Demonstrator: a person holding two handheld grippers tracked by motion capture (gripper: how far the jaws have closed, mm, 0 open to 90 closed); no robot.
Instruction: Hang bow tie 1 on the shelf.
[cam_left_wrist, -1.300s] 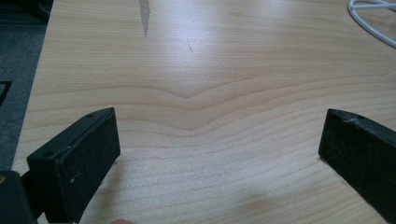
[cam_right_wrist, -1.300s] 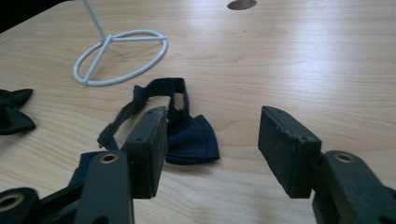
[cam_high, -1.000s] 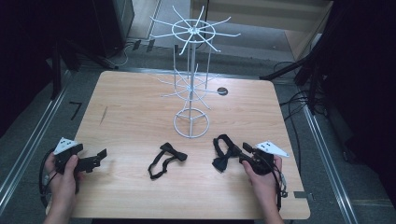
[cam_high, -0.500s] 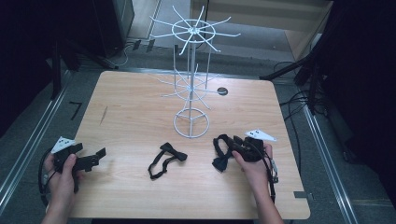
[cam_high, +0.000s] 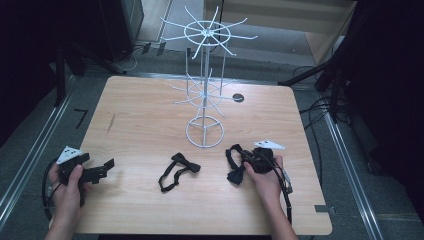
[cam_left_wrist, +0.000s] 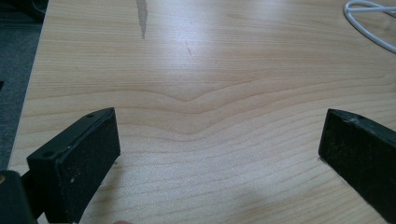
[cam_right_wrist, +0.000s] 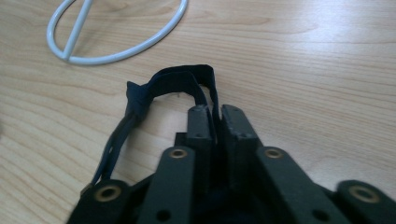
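Strap in the jaws: the black fabric bow tie strap (cam_right_wrist: 180, 81) passes between the right gripper (cam_right_wrist: 216, 114), whose body hides its lower run in the right gripper view; in the high view the hand covers part of it.
Stand: the white wire display stand (cam_right_wrist: 116, 32) is cut by the top edge in the right gripper view.
Left gripper: the left gripper (cam_left_wrist: 217, 154) has both jaws cut off by the bottom edge.
Small disc: the small dark round object (cam_high: 238, 97) on the light wooden table (cam_high: 150, 115) is too small to identify.

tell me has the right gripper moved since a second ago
Yes. The right gripper slid left along the table, toward the white wire rack's base ring; its fingers have just been closing and now pinch the strap of the right-hand black bow tie.
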